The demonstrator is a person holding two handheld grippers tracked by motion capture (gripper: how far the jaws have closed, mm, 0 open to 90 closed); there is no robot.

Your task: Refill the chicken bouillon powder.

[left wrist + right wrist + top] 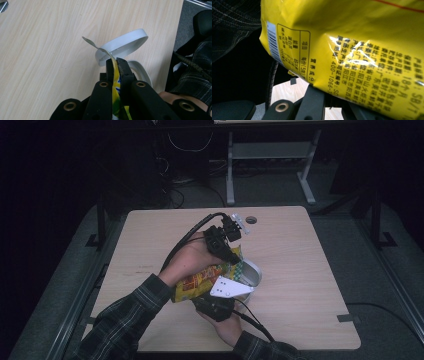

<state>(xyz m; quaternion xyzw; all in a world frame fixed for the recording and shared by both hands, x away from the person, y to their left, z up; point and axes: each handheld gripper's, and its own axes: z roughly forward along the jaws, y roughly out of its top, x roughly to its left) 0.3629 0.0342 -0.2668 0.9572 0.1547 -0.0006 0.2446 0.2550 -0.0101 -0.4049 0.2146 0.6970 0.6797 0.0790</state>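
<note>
A yellow snack bag (197,282) is held above the wooden table (300,270) between both hands. My left gripper (227,247) is shut on the bag's upper edge. In the left gripper view the yellow film (115,82) is pinched between the jaws of the left gripper (116,61), and a curled silver strip (92,43) sticks out past the tips. Just beyond stands a white round container (125,45) (250,272). My right gripper (220,295) is under the bag near its lower end. Its jaws (332,100) meet the bag's printed back (362,50), and the tips are hidden.
A round cable hole (251,220) sits near the table's far edge. A second white ring (141,71) lies behind the container, close to the left jaws. Plaid sleeves (130,315) come in at the front edge. Dark floor and desk legs (230,170) lie beyond.
</note>
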